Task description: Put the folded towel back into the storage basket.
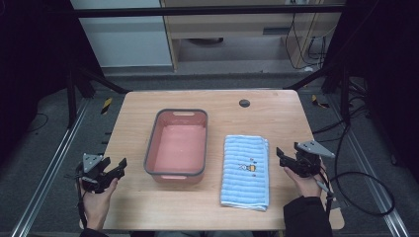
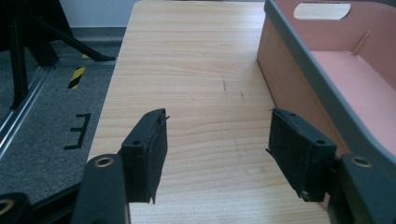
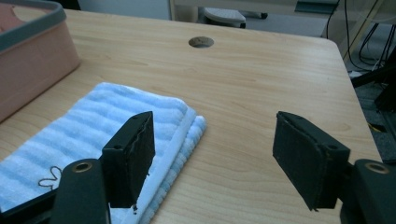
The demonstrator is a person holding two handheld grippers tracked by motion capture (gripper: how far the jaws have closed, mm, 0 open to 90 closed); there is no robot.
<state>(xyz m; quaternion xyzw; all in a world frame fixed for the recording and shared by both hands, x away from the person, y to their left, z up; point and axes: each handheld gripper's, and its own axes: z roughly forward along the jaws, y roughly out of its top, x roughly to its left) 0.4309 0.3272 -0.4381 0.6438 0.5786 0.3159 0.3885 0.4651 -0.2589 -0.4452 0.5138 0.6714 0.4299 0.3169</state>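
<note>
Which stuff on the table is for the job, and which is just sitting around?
For the job:
- folded blue towel, beside the open right gripper
- pink bin, empty, beside the open left gripper

Just there:
- round hole in the table
- cables on the floor

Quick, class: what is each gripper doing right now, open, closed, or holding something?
Left gripper: open, holding nothing, beside the pink tub.
Right gripper: open, holding nothing, beside the folded blue towel.
</note>
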